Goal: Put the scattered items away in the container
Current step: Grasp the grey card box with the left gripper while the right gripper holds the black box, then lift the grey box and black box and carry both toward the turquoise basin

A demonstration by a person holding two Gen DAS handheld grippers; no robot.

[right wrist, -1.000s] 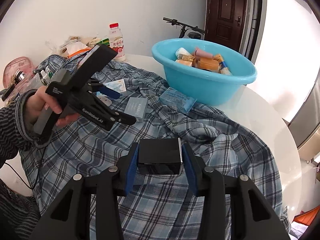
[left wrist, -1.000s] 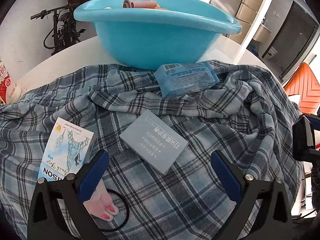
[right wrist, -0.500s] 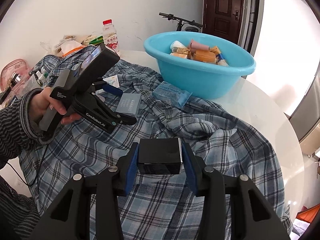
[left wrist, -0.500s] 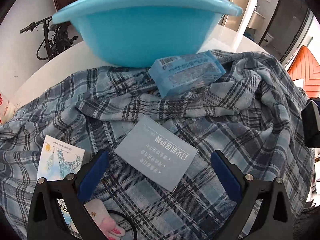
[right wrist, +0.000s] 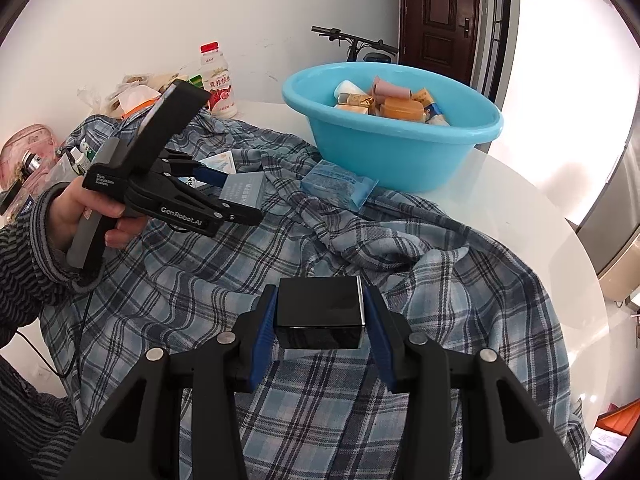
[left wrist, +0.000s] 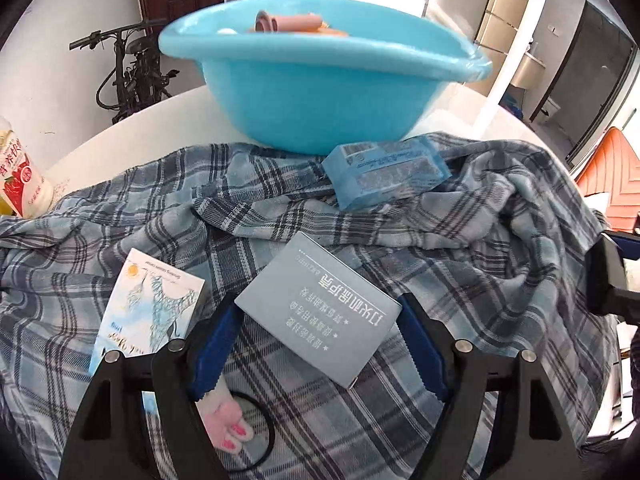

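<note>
A blue basin (left wrist: 320,92) (right wrist: 396,148) with several items inside stands at the far side of a plaid cloth (left wrist: 460,264). My left gripper (left wrist: 318,320) is shut on a flat grey-blue box (left wrist: 320,312) and holds it just above the cloth; the gripper and box also show in the right wrist view (right wrist: 240,196). My right gripper (right wrist: 320,312) is shut on a black box (right wrist: 320,306), held above the cloth. A blue packet (left wrist: 384,172) (right wrist: 338,186) lies by the basin. A white illustrated box (left wrist: 144,308) lies at the left.
A drink bottle (right wrist: 218,80) and bags of clutter (right wrist: 132,96) stand at the table's far left. A pink item with a black hair band (left wrist: 240,432) lies under my left gripper. Bare white table (right wrist: 540,216) lies to the right of the cloth. A bicycle (left wrist: 128,68) stands behind.
My left gripper has closed its jaws onto the grey-blue box and raised it a little. My right gripper keeps holding the black box and has moved slightly toward the basin.
</note>
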